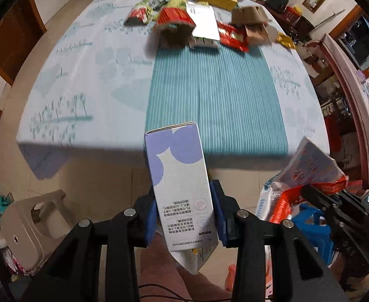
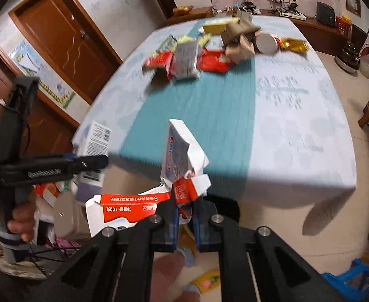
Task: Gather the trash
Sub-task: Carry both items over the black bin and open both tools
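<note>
Both tongs carry trash off the desk's near edge.
Left tongs clamp a box; right tongs pinch a torn carton; more trash waits at the far end.

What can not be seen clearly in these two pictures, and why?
- Pile of trash at the table's far end: blurred in both views, so labels and item count are unreadable.
- Lower end of the purple-and-white box in the left tool: hidden behind its fingers.
- Torn red-and-white carton in the right tool: crumpled and blurred; its print is illegible.
- Where the trash goes: no bin is identifiable in either view.
</note>
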